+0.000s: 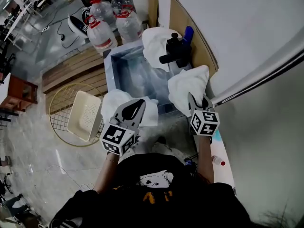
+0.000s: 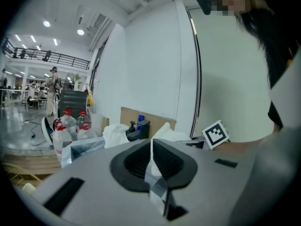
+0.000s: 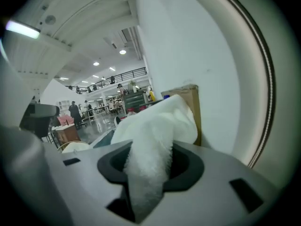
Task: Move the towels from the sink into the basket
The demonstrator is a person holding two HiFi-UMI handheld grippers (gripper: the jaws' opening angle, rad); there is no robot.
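Both hold cloth by the sink [image 1: 110, 66]: the left tongs [image 1: 136, 108] pinch a thin bit of the left towel [image 1: 112, 104], the right tongs [image 1: 195, 102] a fat bunch of the right towel [image 1: 184, 85], so the thin bit may slip before the basket [image 1: 84, 116].

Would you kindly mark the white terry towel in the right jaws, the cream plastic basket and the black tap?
white terry towel [image 3: 149, 145]: right gripper view, pinched fold.
cream plastic basket [image 1: 85, 113]: head view, base.
black tap [image 1: 172, 50]: head view, body.
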